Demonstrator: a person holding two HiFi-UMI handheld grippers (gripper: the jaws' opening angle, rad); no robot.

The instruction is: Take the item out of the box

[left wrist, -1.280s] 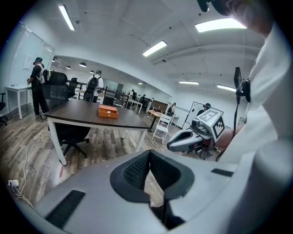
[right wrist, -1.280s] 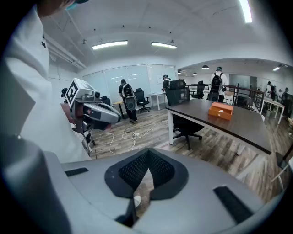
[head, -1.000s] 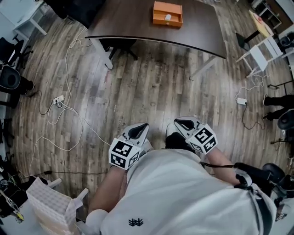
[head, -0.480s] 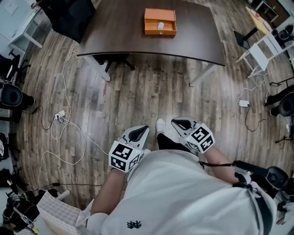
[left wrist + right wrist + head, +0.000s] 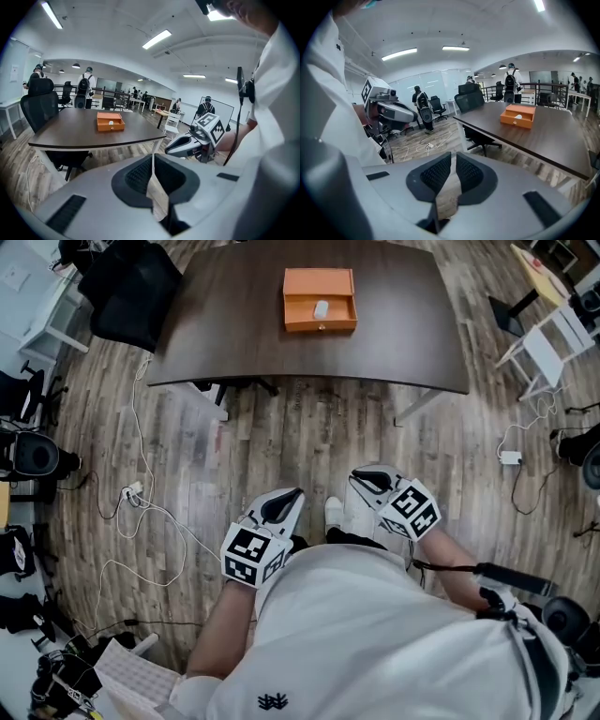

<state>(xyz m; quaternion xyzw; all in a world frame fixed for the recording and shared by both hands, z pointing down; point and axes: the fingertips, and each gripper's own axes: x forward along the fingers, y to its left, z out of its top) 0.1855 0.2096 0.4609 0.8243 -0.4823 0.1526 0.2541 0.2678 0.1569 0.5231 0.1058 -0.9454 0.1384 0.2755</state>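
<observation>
- Box (image 5: 320, 300): it's orange with an open top, and it sits on the dark table (image 5: 234, 334) around the middle, well apart from both of your grippers.
- The item (image 5: 321, 308) is a small white thing lying inside the box. It's too small to tell what it actually is.
- Your left gripper (image 5: 291, 498) is down by your waist over the wood floor (image 5: 309, 437). The jaws are pressed together with nothing between them.
- Your right gripper (image 5: 361, 480) is near the left one at about the same height. Its jaws are pressed together too, and it's empty.
- Both grippers point toward the table and tilt a bit downward.
- Nothing is touching the box, and the item is in there on its own.
- A black chair (image 5: 131, 292) is tucked at the table's left corner, and a white chair (image 5: 548, 348) stands off to the right.
- White cables (image 5: 141, 502) snake over the floor on your left.
</observation>
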